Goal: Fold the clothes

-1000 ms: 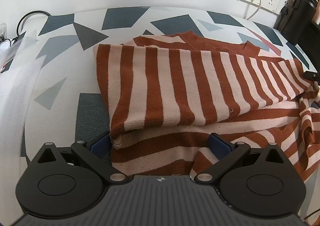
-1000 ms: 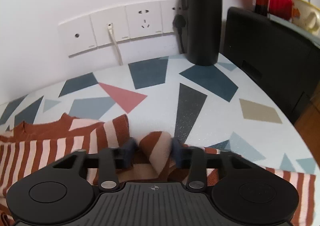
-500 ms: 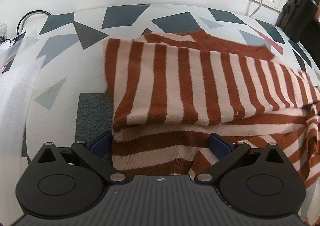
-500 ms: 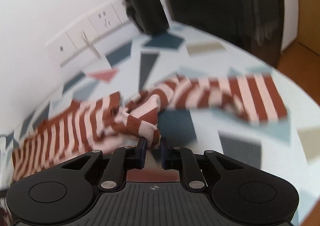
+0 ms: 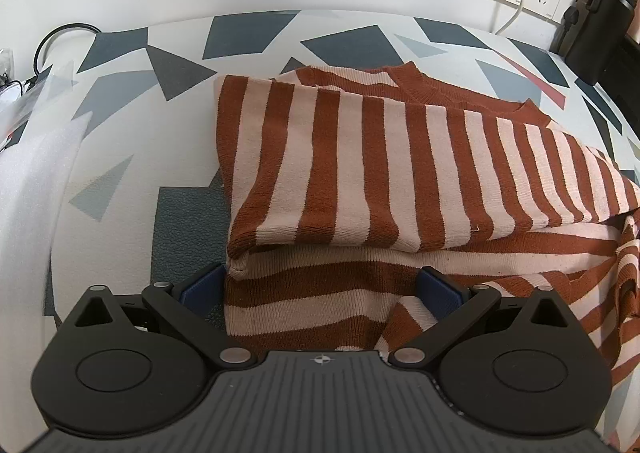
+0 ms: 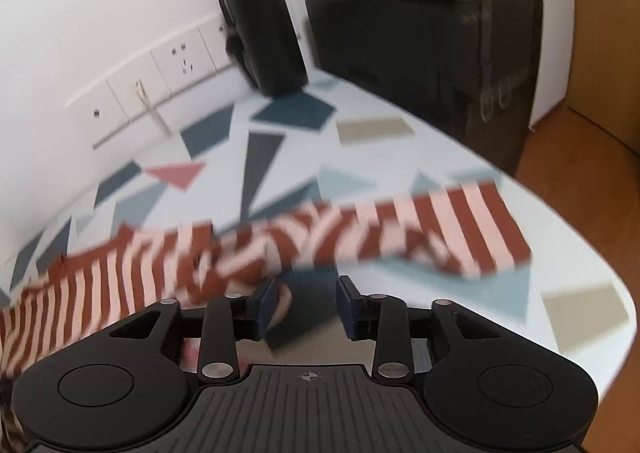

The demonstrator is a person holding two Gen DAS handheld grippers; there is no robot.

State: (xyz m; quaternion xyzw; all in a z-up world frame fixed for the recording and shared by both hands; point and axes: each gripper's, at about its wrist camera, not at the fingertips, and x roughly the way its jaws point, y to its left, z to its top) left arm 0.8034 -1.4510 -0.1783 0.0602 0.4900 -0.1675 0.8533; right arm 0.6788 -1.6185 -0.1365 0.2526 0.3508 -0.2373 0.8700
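bright, even light; right view motion-blurred (fisheye edges warped).

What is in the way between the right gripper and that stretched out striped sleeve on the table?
Nothing visible. The right gripper hangs open, with only bare patterned table between its fingertips and the sleeve just ahead. The black bottle and black case stand far behind, by the wall.

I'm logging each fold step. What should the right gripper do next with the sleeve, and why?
Probably close the right gripper on the sleeve again and carry it over the striped sweater: its jaws are open and empty, and the sleeve lies stretched across the table.
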